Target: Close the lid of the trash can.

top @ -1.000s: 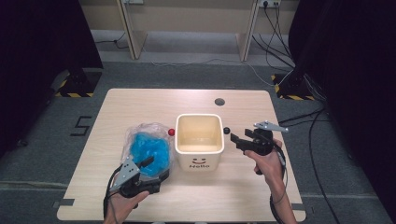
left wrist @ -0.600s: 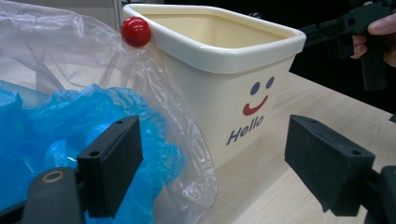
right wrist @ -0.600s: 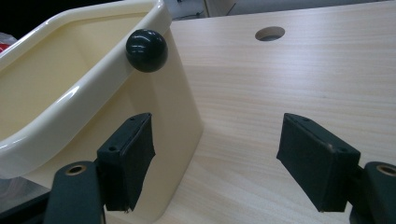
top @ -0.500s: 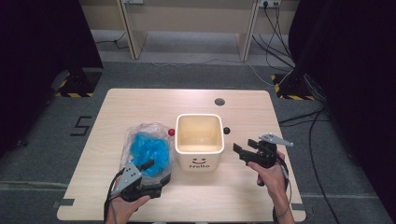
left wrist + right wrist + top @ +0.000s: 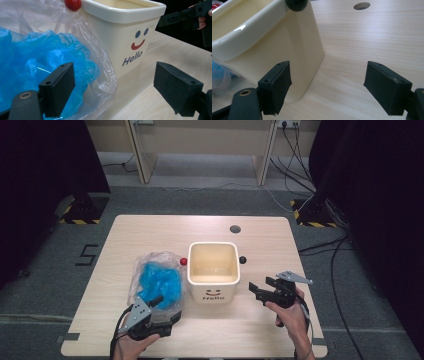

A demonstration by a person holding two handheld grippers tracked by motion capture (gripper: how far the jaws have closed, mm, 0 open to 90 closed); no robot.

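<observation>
At frame centre, the cream "Hello" bin (image 5: 212,272) stands between both claws. The left gripper (image 5: 162,312), lower left, and right gripper (image 5: 260,290), both just opening, hold nothing; the clear bag of blue plastic (image 5: 157,280) lies just above the left.

In the high view the clear plastic bag (image 5: 156,270) hides its own blue contents' shape, and its near edge at six o'clock is covered by the left gripper (image 5: 167,307). The cream bin (image 5: 212,270) hides the tabletop behind its walls. In the left gripper view the bag runs off the nine o'clock edge, and the red knob (image 5: 73,4) is cut by the twelve o'clock edge. In the right gripper view the black knob (image 5: 296,4) is cut likewise, and the bin runs off at nine o'clock.
</observation>
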